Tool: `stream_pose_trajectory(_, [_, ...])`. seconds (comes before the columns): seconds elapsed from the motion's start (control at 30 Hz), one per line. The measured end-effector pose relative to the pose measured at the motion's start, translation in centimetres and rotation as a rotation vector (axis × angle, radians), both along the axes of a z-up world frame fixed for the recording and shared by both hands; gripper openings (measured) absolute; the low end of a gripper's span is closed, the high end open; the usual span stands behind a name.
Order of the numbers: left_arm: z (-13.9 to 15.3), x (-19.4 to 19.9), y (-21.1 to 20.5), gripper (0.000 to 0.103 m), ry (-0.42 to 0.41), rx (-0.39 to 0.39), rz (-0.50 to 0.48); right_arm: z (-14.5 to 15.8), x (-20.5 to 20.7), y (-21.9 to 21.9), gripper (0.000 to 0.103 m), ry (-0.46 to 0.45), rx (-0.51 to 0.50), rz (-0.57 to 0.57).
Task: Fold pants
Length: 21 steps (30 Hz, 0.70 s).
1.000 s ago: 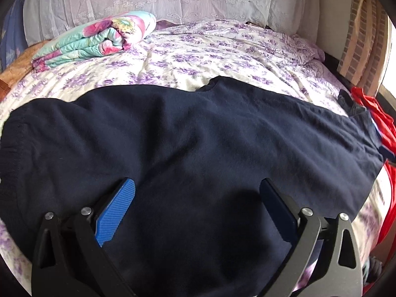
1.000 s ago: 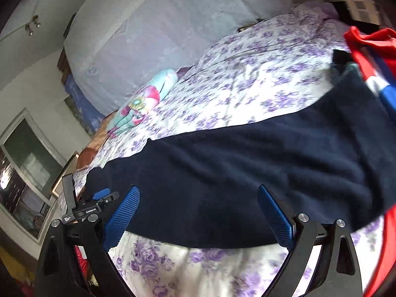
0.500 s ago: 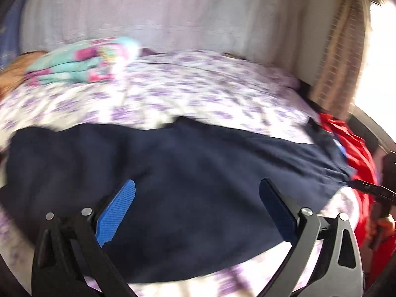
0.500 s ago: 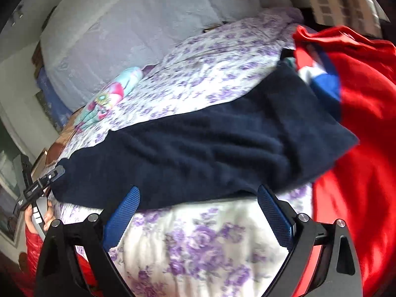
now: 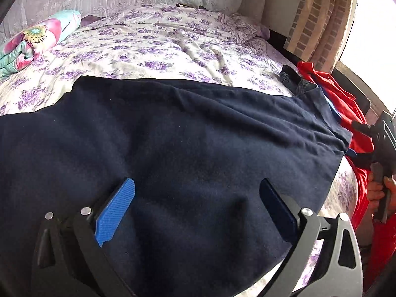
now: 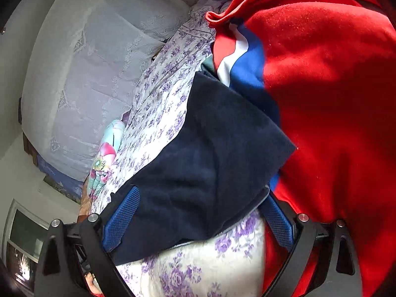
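Both grippers, left & right, have fingers wide apart, holding nothing. Navy pants lie flat mid-frame. Red clothes at frame right touch the pants, so the right one may grab both.

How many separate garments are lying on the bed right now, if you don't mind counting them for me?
3 can be told apart: the navy pants spread across the near side, a red garment at their right end, and a small dark piece beside it. More may lie hidden underneath.

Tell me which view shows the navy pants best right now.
The left wrist view: the navy pants spread across the floral bedsheet, nearly full length visible. The right wrist view shows only one end, lying against the red garment.
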<state>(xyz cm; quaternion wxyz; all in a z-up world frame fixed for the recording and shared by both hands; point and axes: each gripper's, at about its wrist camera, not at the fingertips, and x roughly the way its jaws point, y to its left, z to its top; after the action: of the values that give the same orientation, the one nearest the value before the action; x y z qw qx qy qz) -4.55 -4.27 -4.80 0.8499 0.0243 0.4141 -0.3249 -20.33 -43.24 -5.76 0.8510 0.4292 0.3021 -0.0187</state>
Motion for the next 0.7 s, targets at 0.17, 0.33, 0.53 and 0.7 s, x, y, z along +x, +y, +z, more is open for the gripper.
stream_pose_trajectory(0.17, [-0.1, -0.3, 0.3, 0.098, -0.007, -0.005, 0.001, 0.0, -0.2, 0.6, 0.081, -0.021, -0.094, -0.024])
stream_pose_trajectory(0.33, [1.3, 0.4, 0.3, 0.098, -0.006, -0.071, 0.025, -1.5, -1.4, -1.1, 0.025, -0.049, -0.097, -0.08])
stream_pose_trajectory(0.53, [6.2, -2.0, 11.8, 0.098, -0.207, -0.081, 0.236, 3.7, 0.8, 1.7, 0.02, -0.134, -0.224, -0.048])
stream_pose_trajectory(0.7, [6.4, -1.0, 26.5, 0.098, -0.23, -0.085, 0.686, 9.7, 5.6, 12.7, 0.019, -0.265, -0.542, 0.153])
